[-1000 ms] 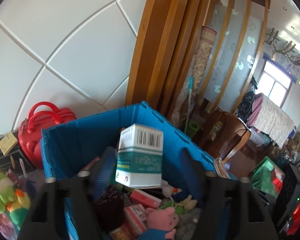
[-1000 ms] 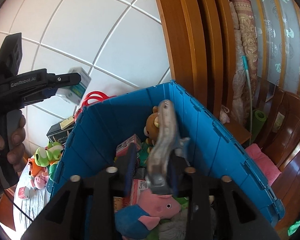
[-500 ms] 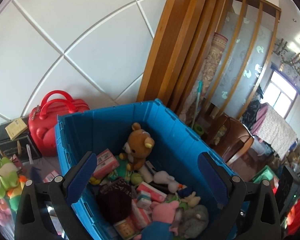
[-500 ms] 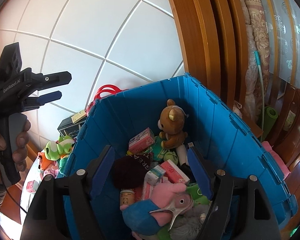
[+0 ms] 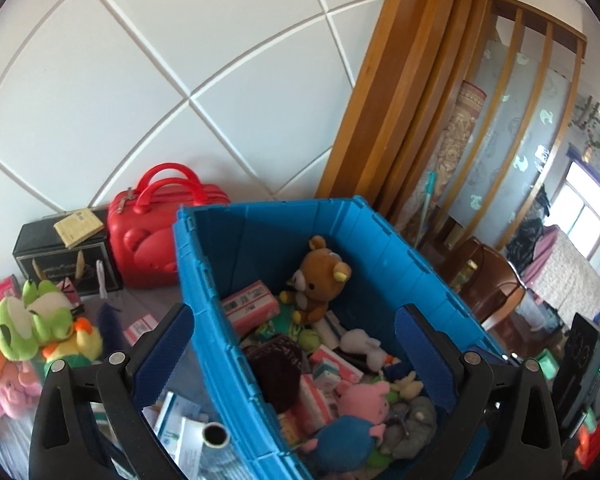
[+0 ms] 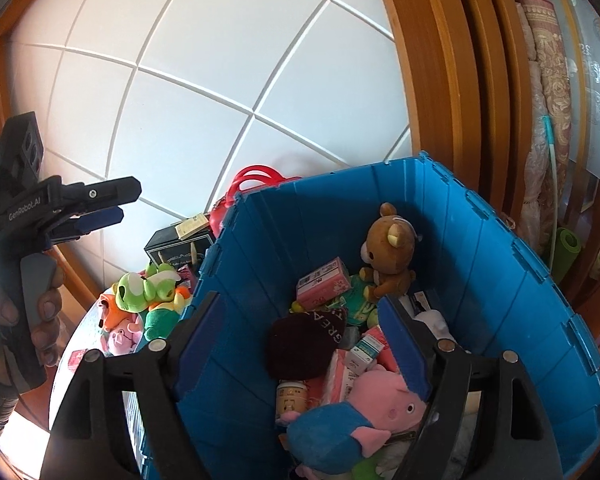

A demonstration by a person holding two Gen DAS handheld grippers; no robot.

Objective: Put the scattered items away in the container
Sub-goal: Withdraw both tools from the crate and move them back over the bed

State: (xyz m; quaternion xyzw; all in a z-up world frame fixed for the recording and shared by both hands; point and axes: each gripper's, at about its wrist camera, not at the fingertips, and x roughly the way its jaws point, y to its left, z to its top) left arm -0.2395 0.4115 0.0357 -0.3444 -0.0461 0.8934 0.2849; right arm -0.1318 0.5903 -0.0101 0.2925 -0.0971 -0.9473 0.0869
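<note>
A blue plastic crate (image 5: 204, 280) (image 6: 500, 288) holds a brown teddy bear (image 5: 320, 276) (image 6: 390, 252), a pink pig plush (image 5: 364, 396) (image 6: 376, 404), pink boxes (image 5: 250, 312) (image 6: 324, 282) and a dark cap (image 6: 304, 344). My left gripper (image 5: 296, 344) is open and empty above the crate's left wall; it also shows in the right wrist view (image 6: 116, 200), held high at the left. My right gripper (image 6: 304, 340) is open and empty above the crate. Green and orange plush toys (image 5: 40, 328) (image 6: 148, 292) and small boxes (image 5: 180, 420) lie on the table outside the crate.
A red case (image 5: 160, 236) and a black box (image 5: 60, 260) stand against the white tiled wall behind the crate. A wooden frame (image 5: 400, 92) and a wooden chair (image 5: 488, 280) are to the right.
The left gripper opened and let go of the white and green box; the right gripper opened and dropped the metal clip into the crate. Both are now empty, and the left has shifted leftward.
</note>
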